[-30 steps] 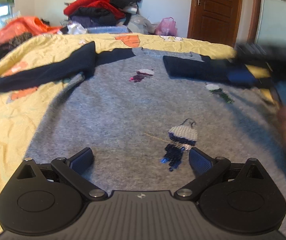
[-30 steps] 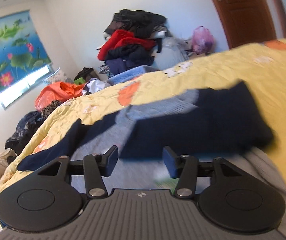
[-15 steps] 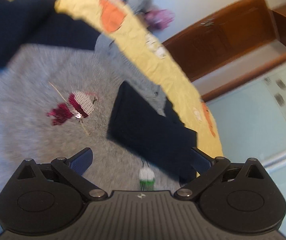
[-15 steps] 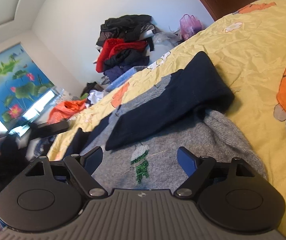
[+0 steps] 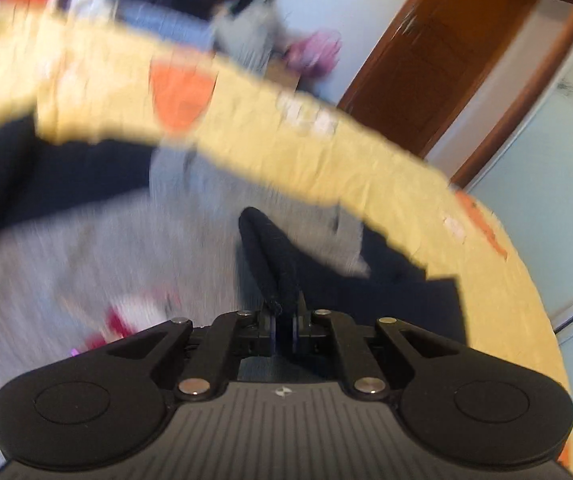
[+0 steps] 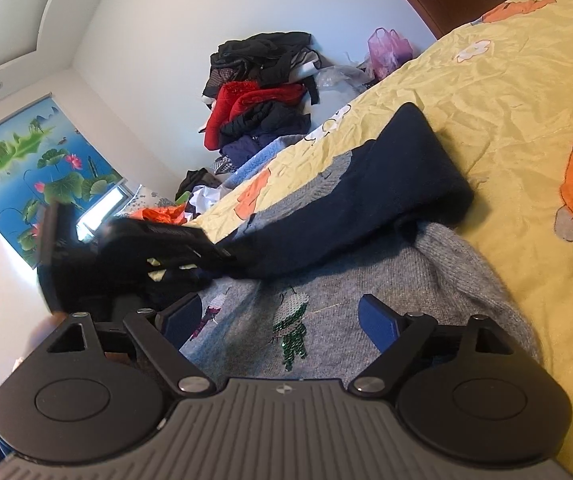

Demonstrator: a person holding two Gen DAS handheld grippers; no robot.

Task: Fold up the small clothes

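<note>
Now navy sleeve (image 5: pixel 272 256) pinched between left jaws.

The sweater (image 6: pixel 386 280) is heather grey with navy sleeves (image 6: pixel 366 208) and small sequined figures: one green and white (image 6: pixel 292 328), one magenta and white (image 6: pixel 210 312). The bedspread (image 6: pixel 506 92), filling the right of the frame, is pale yellow with orange, grey and white cartoon prints. At upper centre, the clothes pile (image 6: pixel 258 88) is black, red and dark blue. A wall picture (image 6: pixel 34 168) at left shows green lotus leaves and pink flowers on blue. The door (image 5: pixel 438 64) is reddish brown.
</note>
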